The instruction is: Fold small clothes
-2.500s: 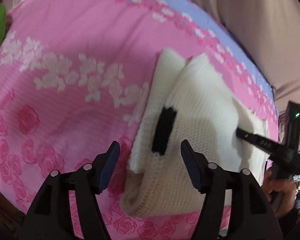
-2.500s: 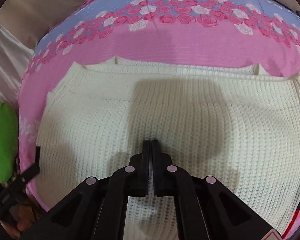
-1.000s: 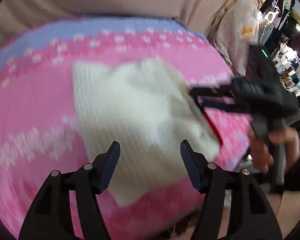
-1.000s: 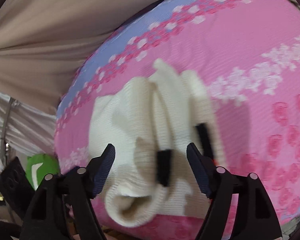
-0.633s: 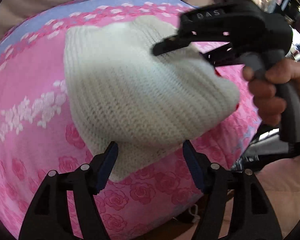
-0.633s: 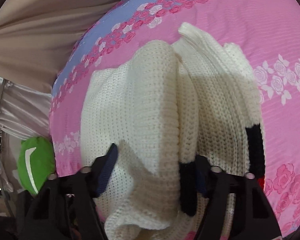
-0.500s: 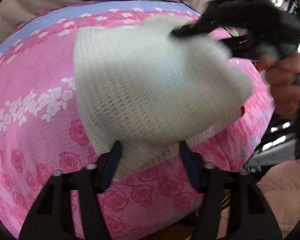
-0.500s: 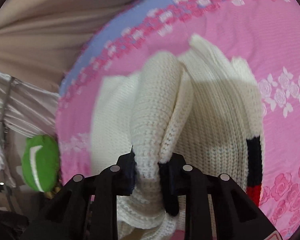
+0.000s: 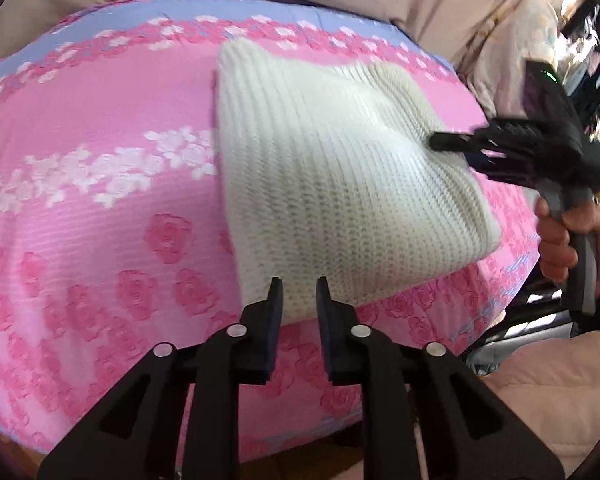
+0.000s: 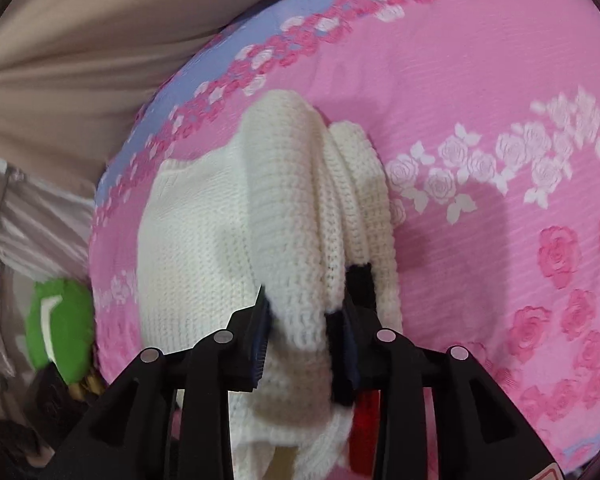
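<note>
- Our left tongs (image 9: 298, 300) pinch the near edge of the cream knit sweater (image 9: 340, 184); our right tongs (image 10: 304, 316) are clamped on a thick bunched fold at its other end.
- The sweater runs lengthwise between them, straight ahead of both and equally close, folded and partly lifted off the pink flowered bedspread (image 9: 100, 128).
- It looks chunky, ribbed, with black and red trim.

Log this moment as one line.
stage: fold in progress | left gripper: shut on white knit sweater near edge | right gripper: shut on sweater's bunched folds | surface: pink floral bedspread
</note>
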Motion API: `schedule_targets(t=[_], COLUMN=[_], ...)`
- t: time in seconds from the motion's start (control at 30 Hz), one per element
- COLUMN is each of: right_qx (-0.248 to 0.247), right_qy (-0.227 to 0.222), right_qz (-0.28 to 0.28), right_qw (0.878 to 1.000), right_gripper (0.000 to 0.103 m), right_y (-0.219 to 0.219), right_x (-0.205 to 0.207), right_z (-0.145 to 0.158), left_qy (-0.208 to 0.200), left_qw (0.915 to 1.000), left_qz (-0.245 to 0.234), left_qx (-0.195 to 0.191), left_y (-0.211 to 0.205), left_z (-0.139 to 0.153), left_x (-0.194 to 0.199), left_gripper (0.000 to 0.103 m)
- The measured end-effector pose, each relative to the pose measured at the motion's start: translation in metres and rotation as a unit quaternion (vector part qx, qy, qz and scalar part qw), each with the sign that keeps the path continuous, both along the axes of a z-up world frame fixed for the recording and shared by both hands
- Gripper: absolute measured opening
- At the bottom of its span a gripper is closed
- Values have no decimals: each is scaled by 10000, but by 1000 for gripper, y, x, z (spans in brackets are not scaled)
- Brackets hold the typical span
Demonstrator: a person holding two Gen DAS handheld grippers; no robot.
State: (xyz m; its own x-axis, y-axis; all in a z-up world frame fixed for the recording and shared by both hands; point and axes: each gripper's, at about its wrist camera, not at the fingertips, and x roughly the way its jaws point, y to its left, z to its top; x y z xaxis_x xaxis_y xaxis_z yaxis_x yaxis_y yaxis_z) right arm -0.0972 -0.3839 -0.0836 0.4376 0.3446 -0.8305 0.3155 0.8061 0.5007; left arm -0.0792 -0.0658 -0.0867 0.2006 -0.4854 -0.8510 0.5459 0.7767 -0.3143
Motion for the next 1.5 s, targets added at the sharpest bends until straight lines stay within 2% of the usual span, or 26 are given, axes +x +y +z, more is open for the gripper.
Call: schedule_targets(t=[0.03,0.13,0.27,0.3,0.33,0.37,0.47,0.53,0.6,0.63,0.67,0.7,0.77,0.8,0.83,0.93,1.03,1.1,1.17,1.23,1.27,1.3,1.33,1.37,1.43,1.5], right_qx=[-96,-112,-32,-44,-44,-20,3,-167,-339,-217,139,194,59,38,31,-228,-459,-476,-375,-390,-375,-395,-428,-458,-589,-699], right_qy=[-84,-223,151,196,228,251,-180,-131,301,561,767,743,578,480,349,-22,-306,-349,-387,-240,-176,-120,-67,-162,-703,-669], right_qz=[59,217,658,758,841,833,502,427,443,494,586,568,602,556,494,460,349,248,143,129,219,304,395,421,360,233], right_qw=[9999,9995,9977,9969,9962,9962,9986,9989,9980,9970,9952,9954,9965,9973,9982,9987,9979,9979,9984,9989,9989,9987,9983,9979,9951,9950], right_gripper=[41,57,58,53,23,8,9,9,9,8,8,7,11,17,28,46,47,47,47,47,45,22,14,14,13,13], right_y=[2,10,35,41,47,48,32,21,10,7,5,4,2,0,-5,-15,-26,-32,-37,-33,-31,-23,-17,-17,-20,-29], right_x=[-5,-28,-46,-47,-47,-46,-57,-64,-68,-69,-69,-68,-65,-64,-65,-52,-19,1,22,45,55,61,68,68,59,59], right_z=[9,29,16,13,8,7,29,28,-2,-23,-43,-42,-22,-12,0,33,49,50,45,32,24,17,14,18,41,34], left_qy=[-29,-73,-110,-100,-101,-88,69,249,323,259,182,136,98,71,18,-209,-394,-473,-398,-158,-84,-44,-68,-113,-195,-243], left_qw=[9999,9989,9983,9988,9992,9995,9993,9982,9975,9971,9969,9968,9969,9972,9975,9979,9975,9968,9969,9967,9963,9959,9956,9955,9953,9951], left_qz=[111,390,442,379,341,304,259,327,331,324,296,290,345,372,412,523,568,629,657,734,775,809,824,820,793,761], left_qx=[-96,-266,-352,-298,-172,-36,262,428,530,635,708,732,698,652,580,333,122,169,159,291,353,399,432,463,511,581], left_y=[8,18,3,-7,-16,-24,-39,-42,-44,-46,-48,-48,-46,-45,-43,-40,-48,-57,-63,-68,-69,-70,-70,-71,-73,-78], left_z=[9,27,37,36,33,30,14,-1,-11,-14,-15,-15,-10,-7,-1,20,37,40,35,18,12,8,6,7,6,2], left_x=[1,10,27,30,33,34,38,40,39,37,37,35,34,35,33,33,41,49,57,66,68,69,70,69,67,66], left_gripper=[31,38,39,39,38,38,38,40,40,40,40,40,40,40,38,38,39,39,39,38,38,38,38,38,39,39])
